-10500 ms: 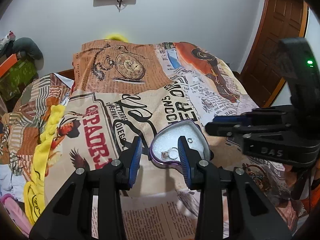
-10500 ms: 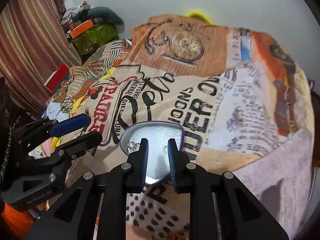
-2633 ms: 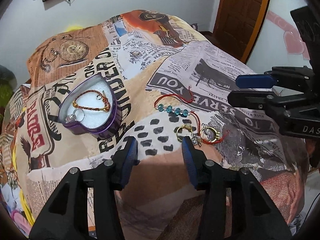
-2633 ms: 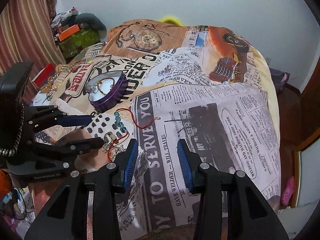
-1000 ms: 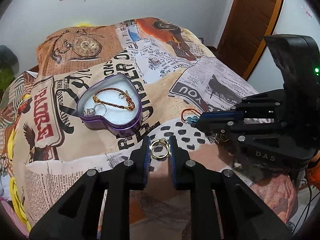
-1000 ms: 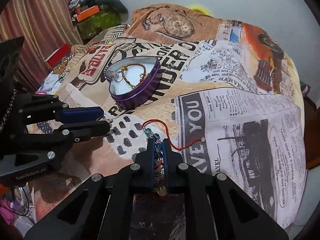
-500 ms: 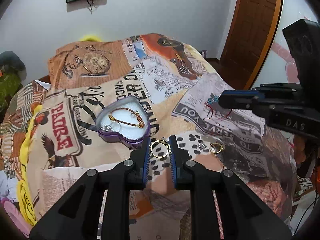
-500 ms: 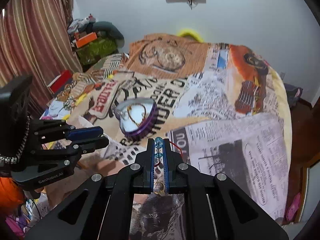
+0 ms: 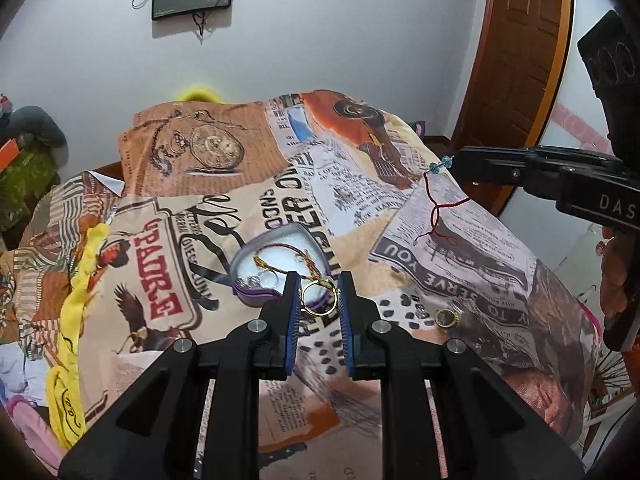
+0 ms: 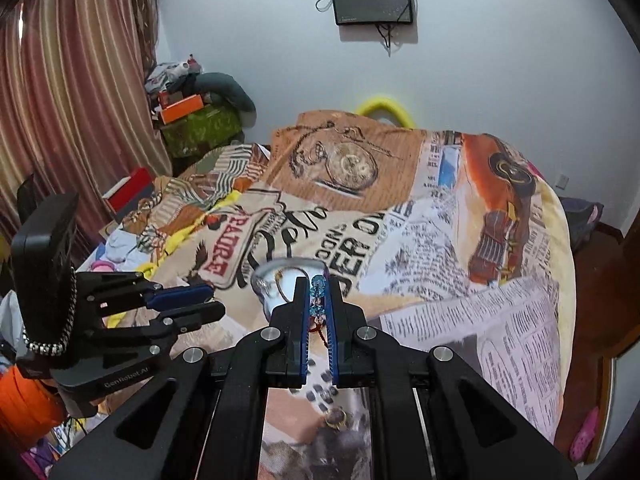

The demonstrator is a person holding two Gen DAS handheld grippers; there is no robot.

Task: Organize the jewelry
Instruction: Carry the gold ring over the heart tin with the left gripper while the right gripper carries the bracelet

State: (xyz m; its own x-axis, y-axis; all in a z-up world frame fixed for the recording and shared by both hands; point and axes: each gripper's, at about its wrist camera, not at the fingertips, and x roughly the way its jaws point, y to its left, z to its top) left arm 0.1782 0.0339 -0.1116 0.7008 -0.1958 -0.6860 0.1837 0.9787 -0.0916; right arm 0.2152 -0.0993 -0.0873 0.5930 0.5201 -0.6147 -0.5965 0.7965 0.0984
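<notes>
Left claw [image 9: 319, 298] is pinching a gold hoop earring [image 9: 319, 297], hanging just near of the heart tin [image 9: 256, 294] on the bed [image 9: 472, 248]. Right claw [image 10: 319, 300], clamping the blue-beaded red bracelet [image 10: 318, 294], is hovering right. Advice: lower each over the tin before letting go, cord tails inside.

Purple heart tin [image 9: 256, 294], newsprint-pattern bedspread [image 9: 460, 248]

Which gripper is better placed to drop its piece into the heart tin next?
Probably left. The left gripper, shut on the gold ring, hangs right by the heart tin. The right gripper holds the red beaded bracelet farther off to the side.
</notes>
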